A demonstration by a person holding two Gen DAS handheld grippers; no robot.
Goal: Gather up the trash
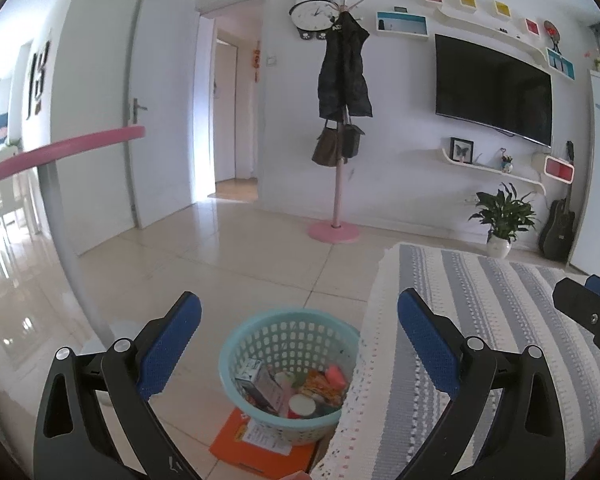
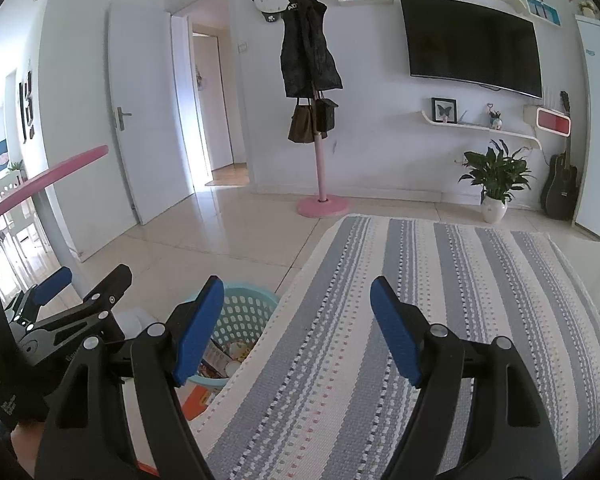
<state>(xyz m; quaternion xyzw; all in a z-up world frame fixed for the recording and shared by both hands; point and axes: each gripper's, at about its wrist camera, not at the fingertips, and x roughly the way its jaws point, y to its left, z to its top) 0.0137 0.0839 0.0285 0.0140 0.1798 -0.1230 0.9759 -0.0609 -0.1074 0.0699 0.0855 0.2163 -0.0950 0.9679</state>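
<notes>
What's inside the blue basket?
The blue basket holds trash: small boxes, an orange snack wrapper and a round white lid. Whatever lies underneath that pile is hidden.

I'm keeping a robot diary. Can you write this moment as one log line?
left gripper: open, empty | right gripper: open, empty | basket: trash inside | cloth: bare

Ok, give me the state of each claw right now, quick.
Left claw: open, holding nothing.
Right claw: open, holding nothing.

Teal basket, grey-striped cloth
</notes>
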